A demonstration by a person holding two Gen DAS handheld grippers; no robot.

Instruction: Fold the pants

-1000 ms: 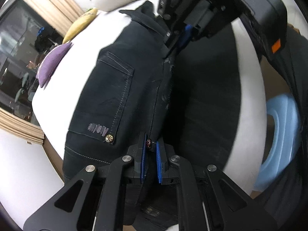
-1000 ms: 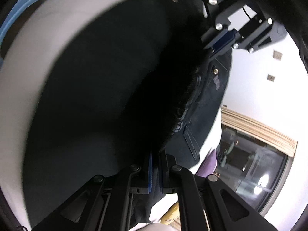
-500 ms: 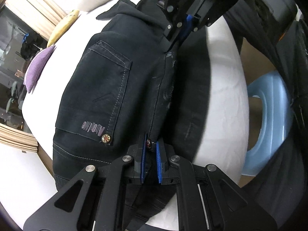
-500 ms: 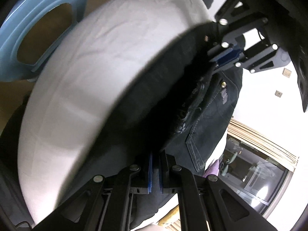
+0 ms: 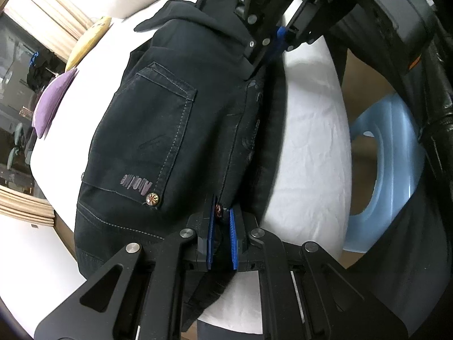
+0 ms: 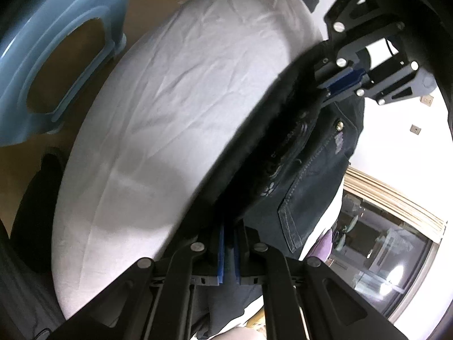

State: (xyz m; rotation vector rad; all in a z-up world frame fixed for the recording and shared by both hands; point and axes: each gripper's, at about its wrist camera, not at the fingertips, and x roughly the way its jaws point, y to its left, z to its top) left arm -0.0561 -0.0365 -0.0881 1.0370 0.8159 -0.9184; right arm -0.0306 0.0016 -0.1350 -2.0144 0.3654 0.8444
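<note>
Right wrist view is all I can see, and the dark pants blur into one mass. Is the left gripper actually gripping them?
Observer: Yes. In the left wrist view, the left gripper has its fingers shut on the edge of the pants. A copper rivet shows between the pads.
Operator: Which side of the pants faces up?
Observer: The back pocket side. The whole pocket shows, above the white sheet.
Operator: Anything else on the sheet beyond the pants?
Observer: A yellow cushion lies there, just past a purple cushion.
</note>
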